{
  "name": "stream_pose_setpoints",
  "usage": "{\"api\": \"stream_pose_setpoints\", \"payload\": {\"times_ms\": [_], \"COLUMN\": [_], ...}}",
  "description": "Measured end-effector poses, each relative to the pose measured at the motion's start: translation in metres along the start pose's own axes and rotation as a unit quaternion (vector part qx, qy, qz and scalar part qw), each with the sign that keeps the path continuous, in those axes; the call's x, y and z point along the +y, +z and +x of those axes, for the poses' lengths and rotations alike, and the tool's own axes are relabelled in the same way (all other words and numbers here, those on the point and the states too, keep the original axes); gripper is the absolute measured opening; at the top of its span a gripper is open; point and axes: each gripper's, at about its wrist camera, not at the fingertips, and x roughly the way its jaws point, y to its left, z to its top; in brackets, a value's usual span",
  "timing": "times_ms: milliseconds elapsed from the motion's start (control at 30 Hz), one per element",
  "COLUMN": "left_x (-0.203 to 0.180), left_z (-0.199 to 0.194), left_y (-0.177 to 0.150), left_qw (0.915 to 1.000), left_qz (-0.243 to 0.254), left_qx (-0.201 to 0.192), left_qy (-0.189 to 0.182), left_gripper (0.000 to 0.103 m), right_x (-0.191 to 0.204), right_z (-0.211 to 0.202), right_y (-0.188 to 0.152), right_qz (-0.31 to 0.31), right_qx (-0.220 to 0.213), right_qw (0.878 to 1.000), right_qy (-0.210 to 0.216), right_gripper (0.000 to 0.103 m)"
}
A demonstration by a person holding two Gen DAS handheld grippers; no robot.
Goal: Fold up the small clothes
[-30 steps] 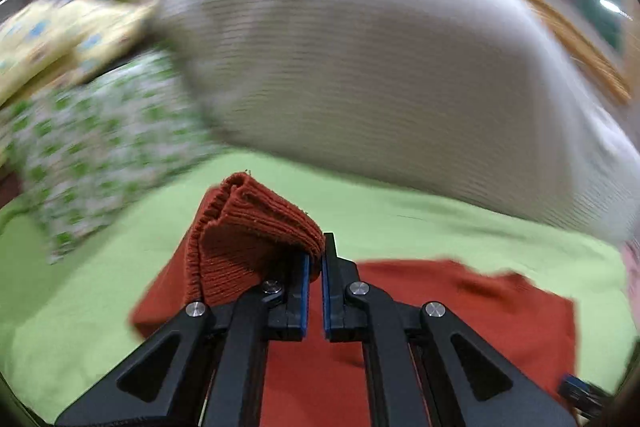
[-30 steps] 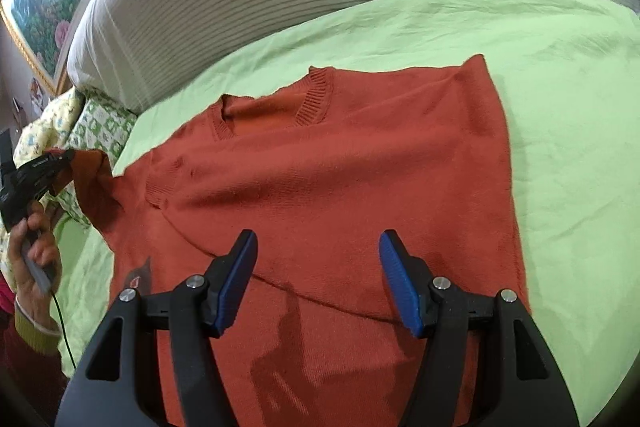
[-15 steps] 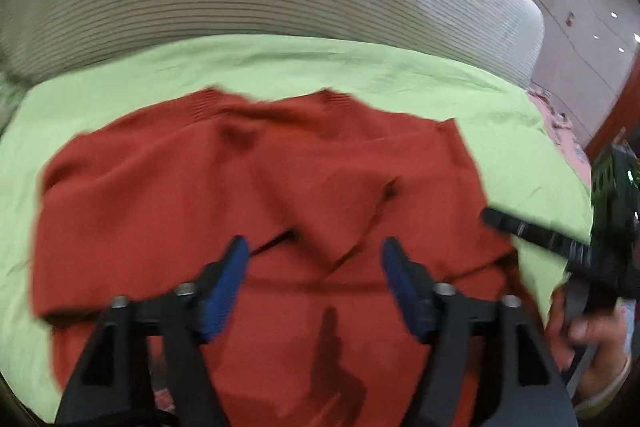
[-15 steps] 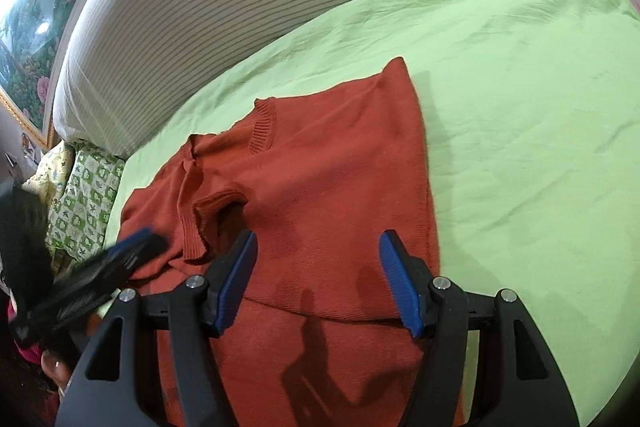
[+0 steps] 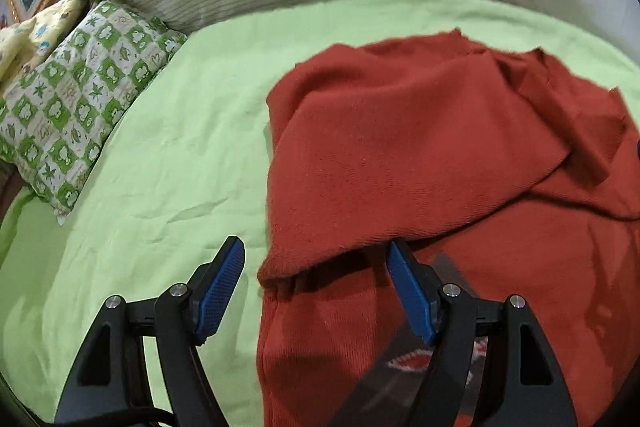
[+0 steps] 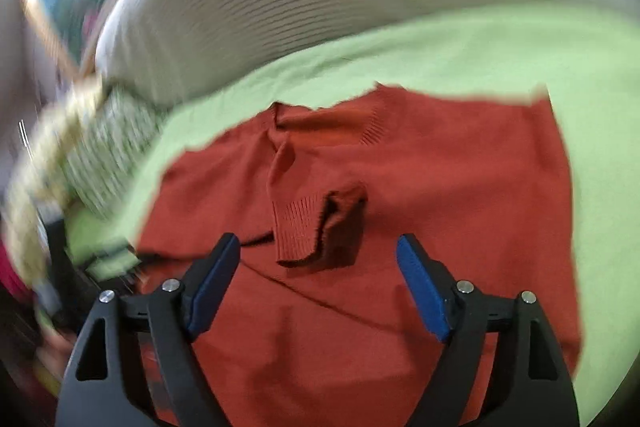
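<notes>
Rust-red knit sweater [image 6: 420,195] on my bed

It lies flat, one sleeve folded across its chest, ribbed cuff [image 6: 298,227] near the middle.

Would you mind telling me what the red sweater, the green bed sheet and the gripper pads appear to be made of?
The red sweater looks like a soft matte knit, perhaps wool or acrylic: ribbing shows at its cuff and collar. The green bed sheet seems thin woven fabric, likely cotton, matte with fine creases. The blue pads on the left gripper look like textured rubber or plastic on black plastic fingers.
</notes>
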Motion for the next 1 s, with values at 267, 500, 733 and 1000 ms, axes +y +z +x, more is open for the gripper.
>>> {"api": "stream_pose_setpoints", "payload": {"times_ms": [267, 500, 733, 1000], "left_x": [-0.001, 0.000, 0.002, 0.043], "left_z": [0.026, 0.031, 0.036, 0.037], "left_y": [0.003, 0.008, 0.010, 0.004], "left_qw": [0.9996, 0.9988, 0.9982, 0.9931], "left_qz": [-0.013, -0.011, -0.009, -0.095], "left_qx": [0.026, 0.044, 0.055, 0.065], "left_qy": [-0.003, -0.019, -0.021, -0.019], "left_gripper": [0.072, 0.051, 0.046, 0.065], "right_x": [-0.014, -0.105, -0.181, -0.158], "right_z": [0.045, -0.064, -0.022, -0.051], "right_y": [0.023, 0.041, 0.002, -0.009], "right_qz": [0.067, 0.237, 0.339, 0.244], "right_qx": [0.059, -0.072, 0.013, -0.053], "right_qw": [0.995, 0.961, 0.940, 0.966], "right_qy": [0.048, 0.125, -0.033, -0.061], "right_gripper": [0.004, 0.004, 0.035, 0.063]}}
